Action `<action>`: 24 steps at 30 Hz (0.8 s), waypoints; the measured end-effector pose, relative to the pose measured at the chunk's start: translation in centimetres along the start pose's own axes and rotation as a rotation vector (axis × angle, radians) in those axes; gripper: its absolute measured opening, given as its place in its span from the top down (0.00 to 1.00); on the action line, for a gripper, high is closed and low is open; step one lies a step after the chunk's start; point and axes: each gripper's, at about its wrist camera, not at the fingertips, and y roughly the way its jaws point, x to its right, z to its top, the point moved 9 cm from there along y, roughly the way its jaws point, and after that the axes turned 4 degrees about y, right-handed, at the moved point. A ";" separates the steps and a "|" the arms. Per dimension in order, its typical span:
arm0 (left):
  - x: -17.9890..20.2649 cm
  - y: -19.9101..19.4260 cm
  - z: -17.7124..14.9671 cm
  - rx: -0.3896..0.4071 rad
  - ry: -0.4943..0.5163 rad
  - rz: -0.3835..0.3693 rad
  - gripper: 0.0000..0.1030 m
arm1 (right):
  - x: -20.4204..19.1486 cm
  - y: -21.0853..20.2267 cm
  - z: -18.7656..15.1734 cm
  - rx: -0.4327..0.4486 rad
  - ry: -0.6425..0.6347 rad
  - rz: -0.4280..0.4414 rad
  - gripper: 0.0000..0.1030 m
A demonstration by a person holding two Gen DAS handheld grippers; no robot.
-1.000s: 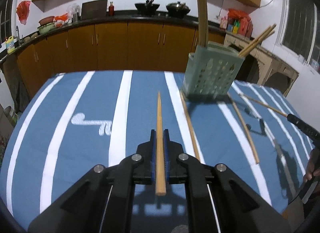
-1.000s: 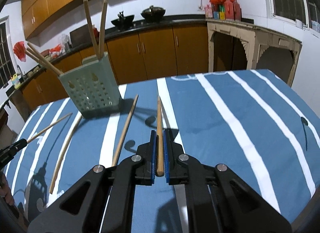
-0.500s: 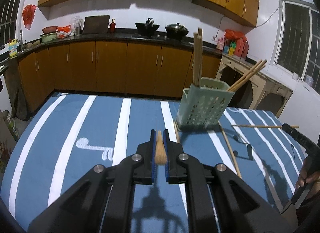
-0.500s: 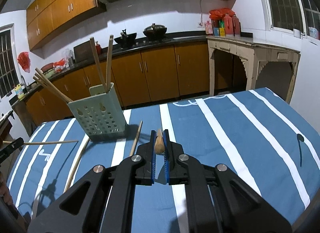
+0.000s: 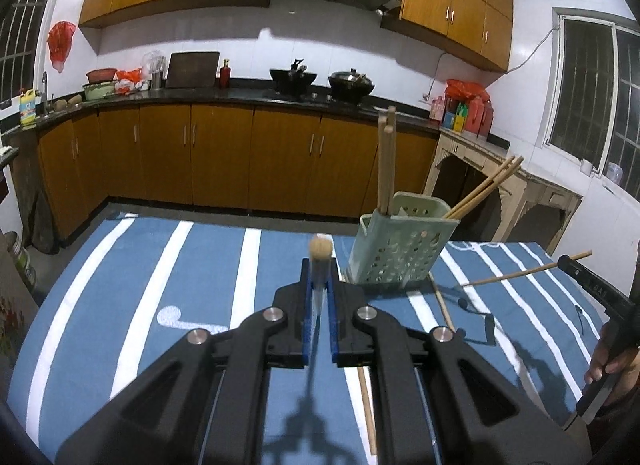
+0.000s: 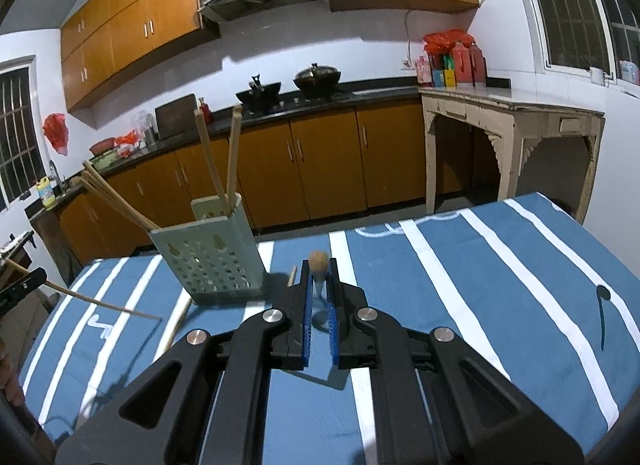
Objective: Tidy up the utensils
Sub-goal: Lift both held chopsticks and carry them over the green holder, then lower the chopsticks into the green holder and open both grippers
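In the left wrist view my left gripper (image 5: 319, 265) is shut on a wooden chopstick (image 5: 320, 250), seen end-on above the blue striped table. A green perforated utensil holder (image 5: 396, 261) stands just to its right with several chopsticks upright in it. In the right wrist view my right gripper (image 6: 319, 269) is shut on a second chopstick (image 6: 318, 260), and the holder (image 6: 212, 265) stands to its left. Each view catches the other gripper's chopstick at its edge: one chopstick (image 5: 524, 273) at the right, the other chopstick (image 6: 104, 305) at the left.
Loose chopsticks lie on the cloth by the holder: a chopstick (image 5: 442, 305) right of it, a chopstick (image 5: 366, 405) nearer me, and a chopstick (image 6: 178, 323) in the right view. A person's hand (image 5: 612, 361) holds the right gripper. Kitchen cabinets and a pale side table (image 6: 512, 145) stand beyond.
Both grippers have risen and tipped upward with their chopsticks held. The chopsticks, seen lengthwise before, now show end-on, and more of the kitchen wall is in view.
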 end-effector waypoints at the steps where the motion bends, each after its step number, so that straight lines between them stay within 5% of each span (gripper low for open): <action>1: 0.1 -0.2 0.5 0.009 0.002 -0.002 0.92 | -0.3 -0.2 0.5 0.010 -0.001 0.008 0.93; 18: 2.2 -2.0 5.1 0.105 0.039 -0.033 0.92 | -4.8 -2.5 5.6 0.107 -0.027 0.138 0.93; 24: 4.7 -3.2 8.7 0.200 0.044 -0.078 0.92 | -7.6 -4.2 9.3 0.216 -0.017 0.219 0.93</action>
